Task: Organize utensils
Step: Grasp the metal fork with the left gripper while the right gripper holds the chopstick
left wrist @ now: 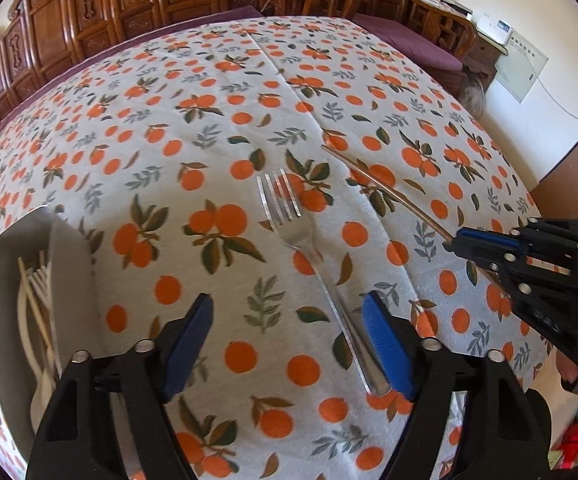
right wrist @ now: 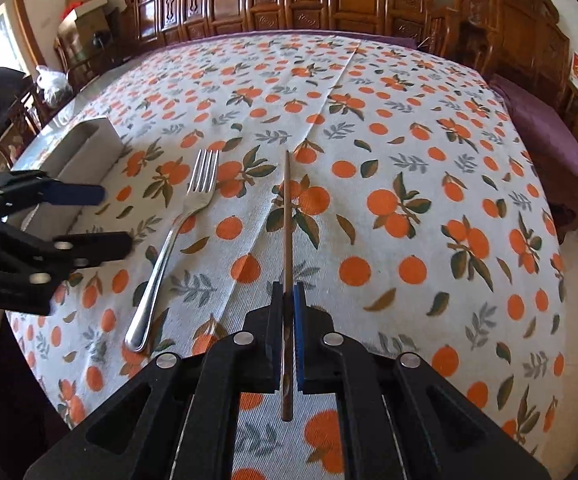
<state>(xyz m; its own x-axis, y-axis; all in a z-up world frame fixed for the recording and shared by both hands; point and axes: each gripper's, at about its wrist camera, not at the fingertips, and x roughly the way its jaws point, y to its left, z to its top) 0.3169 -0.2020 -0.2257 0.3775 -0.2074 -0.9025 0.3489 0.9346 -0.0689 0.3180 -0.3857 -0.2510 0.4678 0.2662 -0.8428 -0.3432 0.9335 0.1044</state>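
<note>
Orange-print tablecloth (right wrist: pixel 409 184): right gripper (right wrist: pixel 288 300) clamped on chopstick (right wrist: pixel 287 216), left gripper (left wrist: pixel 289 320) wide over fork (left wrist: pixel 289 216) handle, box (left wrist: pixel 69 248) at 9 o'clock.

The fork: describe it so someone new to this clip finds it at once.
On the orange-print tablecloth, right of the white box, a fork lies flat, tines away from the camera. It is shiny silver metal with four tines, unlike the thin brown chopstick beside it, clamped in the right gripper.

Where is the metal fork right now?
The fork lies flat on the orange-print tablecloth, between the white box and the chopstick.
</note>
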